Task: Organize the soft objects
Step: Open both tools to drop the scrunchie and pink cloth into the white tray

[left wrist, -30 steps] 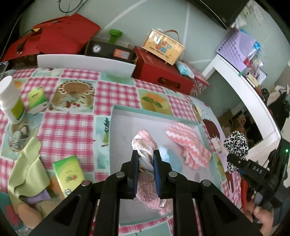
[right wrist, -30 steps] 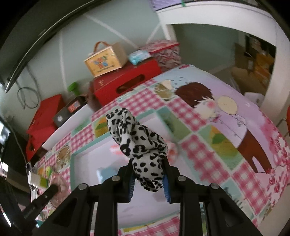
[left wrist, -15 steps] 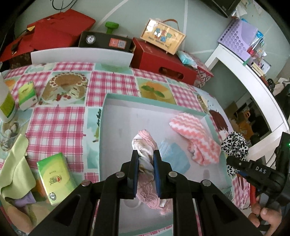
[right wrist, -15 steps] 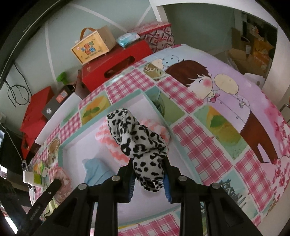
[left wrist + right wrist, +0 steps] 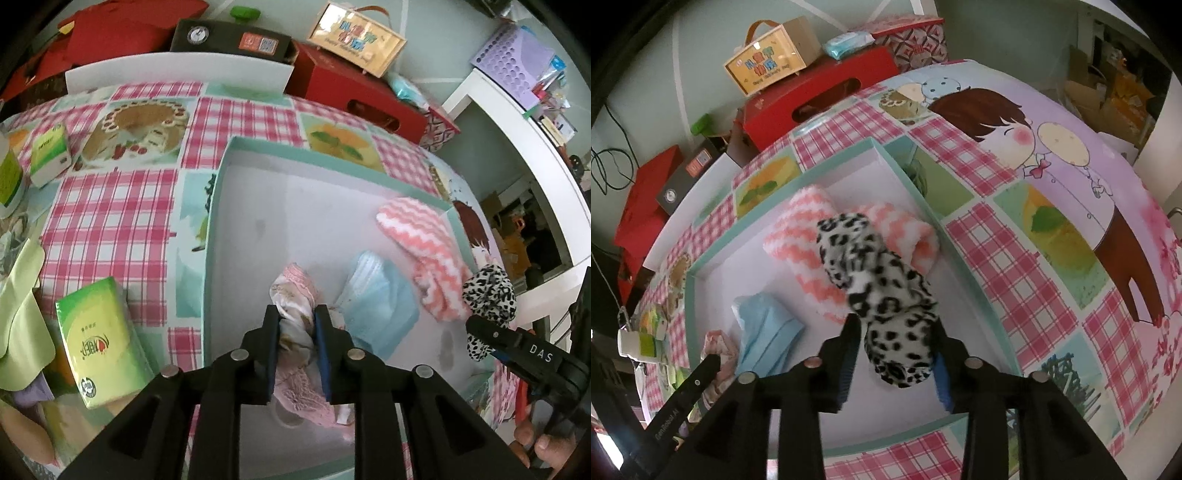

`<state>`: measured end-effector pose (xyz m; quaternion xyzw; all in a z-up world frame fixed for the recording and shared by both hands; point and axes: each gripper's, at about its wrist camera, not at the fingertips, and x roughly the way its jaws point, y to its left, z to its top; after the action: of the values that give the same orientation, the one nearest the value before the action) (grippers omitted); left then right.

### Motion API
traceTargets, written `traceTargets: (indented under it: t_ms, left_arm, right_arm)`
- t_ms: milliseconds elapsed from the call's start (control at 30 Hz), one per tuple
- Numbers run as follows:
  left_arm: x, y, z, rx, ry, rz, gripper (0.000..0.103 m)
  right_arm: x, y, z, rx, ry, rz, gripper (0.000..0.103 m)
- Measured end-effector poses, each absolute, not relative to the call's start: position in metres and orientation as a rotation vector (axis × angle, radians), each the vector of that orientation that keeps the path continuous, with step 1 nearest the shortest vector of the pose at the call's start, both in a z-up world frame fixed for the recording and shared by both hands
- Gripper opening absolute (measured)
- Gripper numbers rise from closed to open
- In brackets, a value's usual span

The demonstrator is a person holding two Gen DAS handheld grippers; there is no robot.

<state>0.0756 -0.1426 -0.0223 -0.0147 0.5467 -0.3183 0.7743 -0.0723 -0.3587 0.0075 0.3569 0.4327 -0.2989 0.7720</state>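
Observation:
My left gripper (image 5: 297,314) is shut on a pink floral cloth (image 5: 293,295) and holds it over the near part of the teal-rimmed white box (image 5: 221,177). A blue face mask (image 5: 380,295) and a pink zigzag towel (image 5: 424,240) lie in the box. My right gripper (image 5: 895,339) has its fingers spread wider than before, with a leopard-print cloth (image 5: 882,284) still between them, over the box's right half (image 5: 905,173) above the towel (image 5: 801,236). The mask (image 5: 764,325) lies to its left. The leopard cloth also shows in the left wrist view (image 5: 489,295).
On the checked tablecloth left of the box lie a green tissue pack (image 5: 99,339), a light green cloth (image 5: 22,302), a smaller green pack (image 5: 48,151) and a white bottle (image 5: 7,173). Red boxes (image 5: 354,92) and a white board (image 5: 177,74) stand behind.
Both grippers have moved forward and down over the box with their cloths. The right gripper's fingers have spread apart and the leopard cloth sags between them.

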Motion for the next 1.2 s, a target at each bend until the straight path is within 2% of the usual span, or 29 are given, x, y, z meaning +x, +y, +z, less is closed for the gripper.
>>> traceTargets:
  t_ms: [67,133,233,500,667,800,1000,1067,1200]
  left_arm:
    - [0.075,-0.143,-0.024,-0.027,1.192,-0.683,0.025]
    - [0.074,-0.143,-0.025,-0.022,1.198,-0.679,0.03]
    - [0.074,-0.144,-0.026,-0.011,1.207,-0.67,0.04]
    - [0.075,-0.149,-0.024,0.024,1.208,-0.664,0.046]
    - [0.075,-0.149,-0.016,0.017,1.186,-0.69,0.06]
    - [0.074,-0.148,-0.01,0.034,1.159,-0.685,0.061]
    - [0.077,-0.141,-0.002,0.021,1.135,-0.675,0.061]
    - [0.079,-0.138,0.0,0.012,1.128,-0.675,0.075]
    - [0.08,-0.134,0.004,0.003,1.119,-0.666,0.076]
  right_arm:
    - [-0.072,-0.358,0.006,0.771,0.946,-0.645,0.049]
    - [-0.07,-0.358,0.004,0.768,0.959,-0.641,0.06]
    - [-0.067,-0.357,0.002,0.76,0.975,-0.636,0.062]
    - [-0.059,-0.355,0.0,0.748,0.983,-0.628,0.072]
    - [-0.051,-0.352,-0.001,0.73,0.979,-0.633,0.077]
    - [-0.051,-0.35,0.0,0.72,0.976,-0.633,0.088]
    - [-0.051,-0.349,0.004,0.696,0.964,-0.644,0.088]
    - [-0.052,-0.348,0.008,0.683,0.956,-0.648,0.088]
    - [-0.057,-0.346,0.018,0.657,0.922,-0.666,0.089]
